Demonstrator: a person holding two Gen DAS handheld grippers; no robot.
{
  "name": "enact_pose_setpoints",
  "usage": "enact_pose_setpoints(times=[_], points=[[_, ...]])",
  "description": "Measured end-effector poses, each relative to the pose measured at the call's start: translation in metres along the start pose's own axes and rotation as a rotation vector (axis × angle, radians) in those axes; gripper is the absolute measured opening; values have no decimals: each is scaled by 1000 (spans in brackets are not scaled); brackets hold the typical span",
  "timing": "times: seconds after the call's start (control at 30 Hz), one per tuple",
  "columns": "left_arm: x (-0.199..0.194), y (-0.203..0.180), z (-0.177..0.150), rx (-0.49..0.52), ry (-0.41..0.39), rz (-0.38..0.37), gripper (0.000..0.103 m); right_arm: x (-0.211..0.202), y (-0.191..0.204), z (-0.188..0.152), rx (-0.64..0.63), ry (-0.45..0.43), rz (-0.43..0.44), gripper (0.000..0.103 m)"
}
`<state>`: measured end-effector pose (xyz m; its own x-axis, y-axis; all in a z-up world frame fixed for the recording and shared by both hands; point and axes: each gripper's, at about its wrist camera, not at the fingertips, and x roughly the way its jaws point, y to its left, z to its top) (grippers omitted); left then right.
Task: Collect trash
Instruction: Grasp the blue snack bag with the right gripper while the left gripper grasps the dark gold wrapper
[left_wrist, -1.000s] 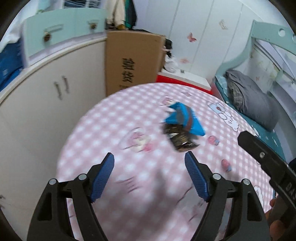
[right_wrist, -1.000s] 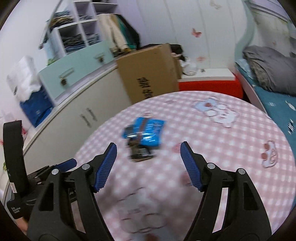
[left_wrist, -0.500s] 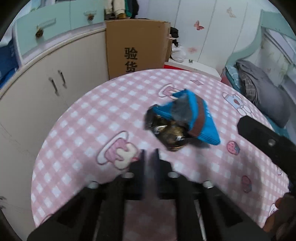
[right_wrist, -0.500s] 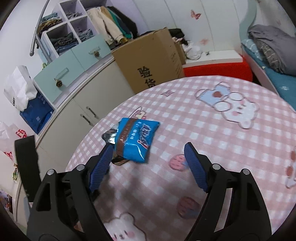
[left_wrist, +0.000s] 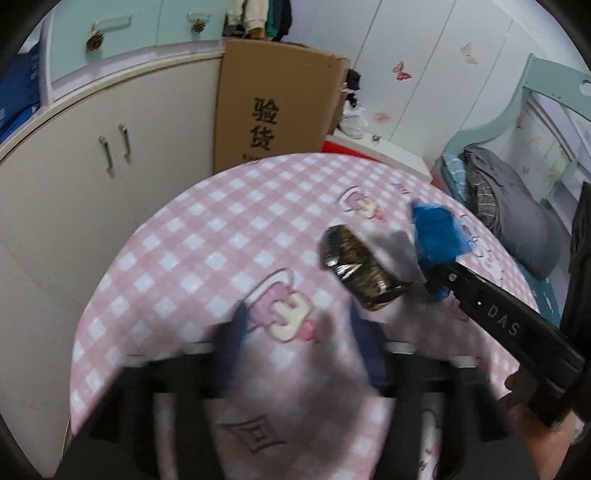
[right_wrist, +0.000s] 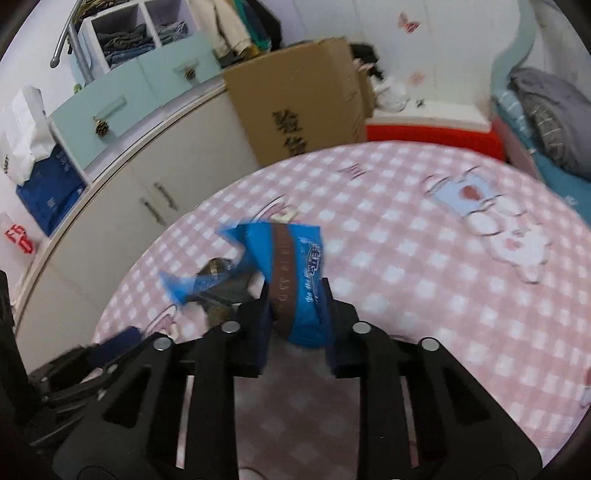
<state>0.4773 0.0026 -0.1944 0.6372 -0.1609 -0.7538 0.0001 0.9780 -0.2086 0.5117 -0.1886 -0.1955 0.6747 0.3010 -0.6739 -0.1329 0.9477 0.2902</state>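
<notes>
The right hand-held gripper (right_wrist: 295, 317) tilts down over the desk (right_wrist: 424, 258), its jaws just closed and clamped on the crinkled blue snack wrapper with a brown band (right_wrist: 291, 273), which lifts off the pink checked cloth. Left hand-held gripper (left_wrist: 295, 332), blurred, its jaws just opening and apart around nothing, hovers low. Just ahead of it on the desk lies a crumpled dark foil wrapper (left_wrist: 360, 273), touching the blue one.

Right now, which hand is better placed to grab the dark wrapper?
Left. The left gripper is open and empty just short of the dark wrapper; the right gripper has just closed on the blue wrapper.
</notes>
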Motion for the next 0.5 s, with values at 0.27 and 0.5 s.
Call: enact_pose_setpoints(times=[0.27, 0.5], points=[[25, -37, 14, 67, 13, 53, 65, -36, -27, -3, -2, -81, -73, 21], [52, -58, 29, 102, 45, 127, 66, -31, -34, -6, 22, -59, -17, 21]])
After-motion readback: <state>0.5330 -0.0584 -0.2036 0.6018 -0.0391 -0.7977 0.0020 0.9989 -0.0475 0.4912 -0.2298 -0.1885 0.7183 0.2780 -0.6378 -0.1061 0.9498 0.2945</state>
